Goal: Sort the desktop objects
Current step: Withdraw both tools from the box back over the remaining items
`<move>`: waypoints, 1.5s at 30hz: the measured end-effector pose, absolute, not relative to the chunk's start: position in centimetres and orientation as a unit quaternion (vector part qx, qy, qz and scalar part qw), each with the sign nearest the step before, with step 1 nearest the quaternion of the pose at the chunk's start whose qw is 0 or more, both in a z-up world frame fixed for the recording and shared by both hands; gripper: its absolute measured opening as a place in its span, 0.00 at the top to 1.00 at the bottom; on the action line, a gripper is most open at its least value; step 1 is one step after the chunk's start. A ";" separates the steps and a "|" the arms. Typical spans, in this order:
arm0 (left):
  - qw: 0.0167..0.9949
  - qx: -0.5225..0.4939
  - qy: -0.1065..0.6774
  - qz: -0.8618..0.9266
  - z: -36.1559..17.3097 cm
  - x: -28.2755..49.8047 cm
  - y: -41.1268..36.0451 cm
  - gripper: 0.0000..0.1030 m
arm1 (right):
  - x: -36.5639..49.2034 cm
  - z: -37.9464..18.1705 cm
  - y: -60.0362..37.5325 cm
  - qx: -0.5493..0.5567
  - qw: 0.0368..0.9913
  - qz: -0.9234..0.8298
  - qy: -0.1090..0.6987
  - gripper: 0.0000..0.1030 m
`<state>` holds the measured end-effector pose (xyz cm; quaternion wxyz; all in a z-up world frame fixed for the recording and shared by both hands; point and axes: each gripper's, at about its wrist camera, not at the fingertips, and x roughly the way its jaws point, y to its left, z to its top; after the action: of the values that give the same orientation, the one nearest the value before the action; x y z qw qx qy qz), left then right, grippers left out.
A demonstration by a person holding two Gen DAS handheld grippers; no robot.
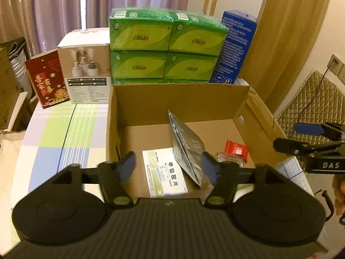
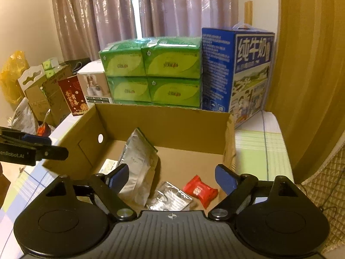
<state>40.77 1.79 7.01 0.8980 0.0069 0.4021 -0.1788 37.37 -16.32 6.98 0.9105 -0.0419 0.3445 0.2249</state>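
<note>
Mauve curtains (image 2: 129, 10) and cream walls are seen behind a table (image 1: 64, 133) covered in pastel checked cloth. On it, an open corrugated cardboard box (image 1: 179, 99) is backed by glossy green tissue packs (image 1: 166, 43) and a blue milk carton (image 2: 237, 69). Inside lie a crinkled silver pouch (image 2: 140, 161), a flat white medicine box (image 1: 163, 172), a clear wrapper (image 2: 170, 198) and a red sachet (image 2: 200, 190) – near the front. Left gripper (image 1: 170, 168) and right gripper (image 2: 172, 179) are held open, nothing gripped.

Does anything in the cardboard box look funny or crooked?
Yes, a little. The silver foil pouch stands tilted on its edge in the cardboard box, leaning over the white medicine box, while the red snack packet and clear wrapper lie flat. Nothing looks spilled or broken.
</note>
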 end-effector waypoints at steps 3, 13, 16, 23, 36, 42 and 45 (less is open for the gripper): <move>0.902 0.003 0.393 -0.178 8.0 38.6 2.5 0.19 | 35.2 8.0 -16.8 -0.044 0.911 0.228 0.340 0.11; 0.904 -0.010 0.395 -0.163 8.8 29.1 5.6 0.01 | 25.7 8.9 -17.9 -0.061 0.904 0.246 0.344 0.02; 0.903 -0.008 0.402 -0.154 8.3 26.2 6.7 0.01 | 22.7 8.5 -18.1 -0.071 0.902 0.251 0.344 0.02; 0.902 0.012 0.407 -0.140 7.0 19.8 7.7 0.01 | 16.7 6.6 -18.1 -0.111 0.896 0.248 0.351 0.02; 0.895 0.013 0.427 -0.127 3.9 14.4 6.9 0.01 | 11.2 2.8 -19.4 -0.136 0.880 0.260 0.374 0.02; 0.891 0.015 0.435 -0.128 3.2 13.8 6.1 0.01 | 10.5 2.6 -20.0 -0.139 0.879 0.257 0.378 0.02; 0.889 0.013 0.438 -0.134 3.0 13.5 5.7 0.01 | 10.4 2.6 -20.2 -0.137 0.879 0.257 0.378 0.02</move>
<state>13.54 5.68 2.95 0.8888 0.0132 0.4380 -0.1344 10.41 -20.23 2.62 0.8789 -0.1367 0.3778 0.2572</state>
